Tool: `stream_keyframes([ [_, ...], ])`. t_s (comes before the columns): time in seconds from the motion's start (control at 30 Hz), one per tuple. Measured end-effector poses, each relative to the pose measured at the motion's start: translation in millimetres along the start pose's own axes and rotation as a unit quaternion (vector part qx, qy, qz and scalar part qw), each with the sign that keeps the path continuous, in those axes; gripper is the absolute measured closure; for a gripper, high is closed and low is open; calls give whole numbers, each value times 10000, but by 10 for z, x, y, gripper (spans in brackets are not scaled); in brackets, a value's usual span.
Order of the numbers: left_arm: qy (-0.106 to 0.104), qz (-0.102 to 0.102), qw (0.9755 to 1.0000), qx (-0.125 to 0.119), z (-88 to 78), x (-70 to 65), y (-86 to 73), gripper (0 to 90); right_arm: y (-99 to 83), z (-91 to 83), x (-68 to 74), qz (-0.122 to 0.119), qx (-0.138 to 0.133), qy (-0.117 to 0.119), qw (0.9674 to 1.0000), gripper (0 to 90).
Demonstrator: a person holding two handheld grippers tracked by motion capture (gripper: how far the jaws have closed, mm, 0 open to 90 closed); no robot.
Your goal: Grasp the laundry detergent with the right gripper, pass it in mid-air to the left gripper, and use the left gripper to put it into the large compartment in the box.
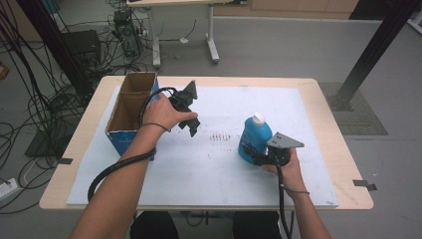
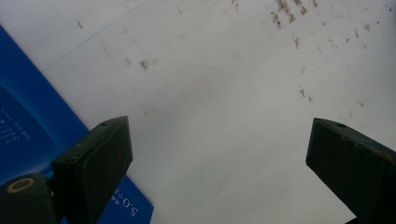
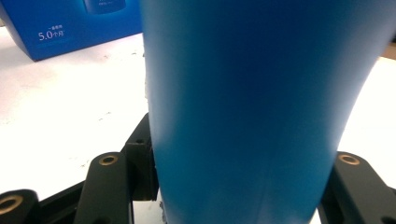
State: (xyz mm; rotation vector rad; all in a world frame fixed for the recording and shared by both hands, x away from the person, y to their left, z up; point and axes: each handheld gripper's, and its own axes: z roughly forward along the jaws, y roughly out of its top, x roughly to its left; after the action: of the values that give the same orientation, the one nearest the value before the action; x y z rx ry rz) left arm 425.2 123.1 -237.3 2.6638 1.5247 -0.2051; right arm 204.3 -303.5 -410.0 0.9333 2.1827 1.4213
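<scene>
A blue bottle [image 1: 255,137] with a white cap stands upright on the white sheet [image 1: 199,164] that covers the tabletop [image 1: 328,129], on the right side and close to the person. The right hand-held gripper [image 1: 255,153] comes at the bottle from the person's side, low down near the bottle's bottom part. Its two black jaws sit one on each side of the bottle and squeeze it, so this hand-held gripper is holding the bottle. In the right gripper view the blue bottle [image 3: 261,112] is very near and big, right in the middle between the jaws, and it touches them on both sides. The person's right hand [image 1: 288,172] grips the tool just behind the bottle. The left hand-held gripper [image 1: 191,127] is well apart from the bottle, over on the left half of the sheet. It is next to a cardboard box [image 1: 130,112] that is open at the top and blue on the outside. In the left gripper view, the jaws of the left hand-held gripper [image 2: 219,163] stand wide apart with nothing between them, just the white sheet [image 2: 224,93] with small brown marks on it. The blue box [image 2: 28,135] side shows just beside one jaw.
</scene>
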Motion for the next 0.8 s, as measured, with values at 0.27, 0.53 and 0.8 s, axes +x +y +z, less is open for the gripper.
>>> stream_keyframes([
  [0.27, 12, 38, 10000, -9, -6, -21, 2, 75, 2, -1, 4, -7, 0, -4, 10000, 420],
  [0.53, 19, 45, 10000, -20, -22, -24, -14, 75, 7, -1, 5, -22, 7, -3, 10000, 421],
  [0.8, -15, 75, 10000, -61, -44, -8, -69, 75, 20, -5, 12, -48, 26, -5, 10000, 423],
])
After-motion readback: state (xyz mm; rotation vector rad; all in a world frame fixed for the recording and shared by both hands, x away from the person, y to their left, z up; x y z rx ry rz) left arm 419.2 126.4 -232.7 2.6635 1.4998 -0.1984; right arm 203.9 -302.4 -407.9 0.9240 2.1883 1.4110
